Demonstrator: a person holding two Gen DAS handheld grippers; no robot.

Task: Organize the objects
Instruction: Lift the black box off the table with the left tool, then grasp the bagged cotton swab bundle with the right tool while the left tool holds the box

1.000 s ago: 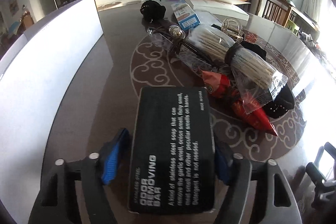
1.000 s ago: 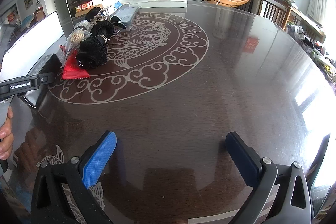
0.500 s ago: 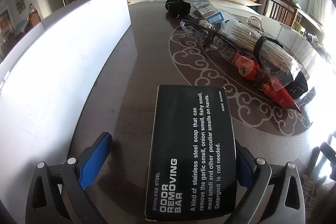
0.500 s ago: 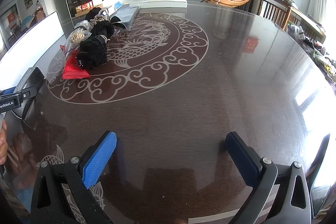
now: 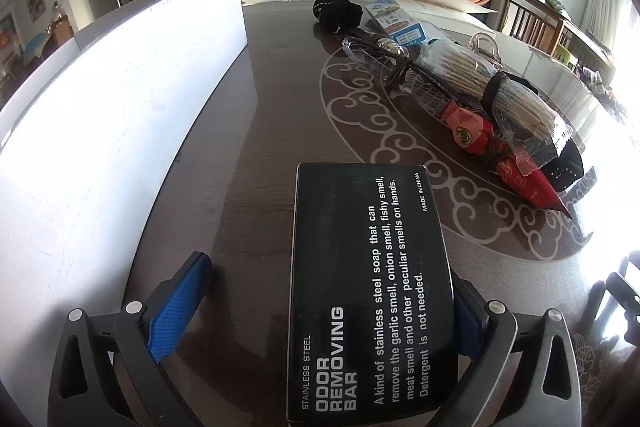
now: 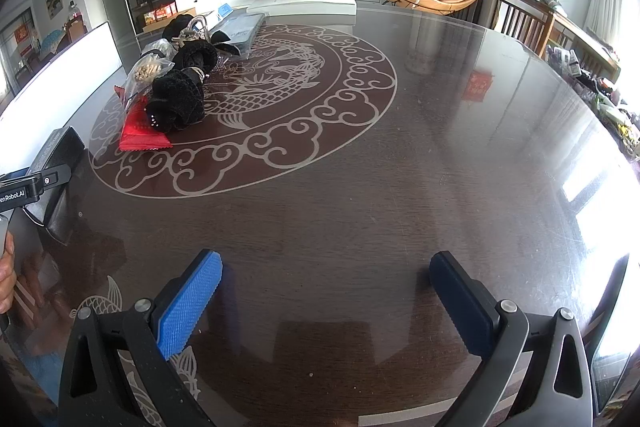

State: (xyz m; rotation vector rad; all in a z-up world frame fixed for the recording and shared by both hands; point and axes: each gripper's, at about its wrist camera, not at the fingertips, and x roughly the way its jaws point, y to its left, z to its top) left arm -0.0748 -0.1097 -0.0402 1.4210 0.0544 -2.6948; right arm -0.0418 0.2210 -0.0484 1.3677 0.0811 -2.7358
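A black box (image 5: 368,291) printed "Odor Removing Bar" lies flat on the dark table (image 5: 248,131), inside my left gripper (image 5: 328,279). That gripper is open: its left finger (image 5: 180,303) stands well clear of the box, and its right finger (image 5: 466,319) sits close along the box's right side. In the right wrist view the box (image 6: 60,155) shows at the far left, with the left gripper (image 6: 24,187) over it. My right gripper (image 6: 326,263) is open above bare table, holding nothing.
A pile lies on the table's round pattern: red packets (image 5: 516,175), a clear bag of thin sticks (image 5: 500,87), black cloth (image 6: 180,99) and a blue-white carton (image 5: 396,23). A tall white panel (image 5: 120,87) runs along the left. A hand (image 6: 6,267) shows at the edge.
My left gripper opened off the black box and shifted toward the white panel; the box now lies free on the table. The right gripper has not moved.
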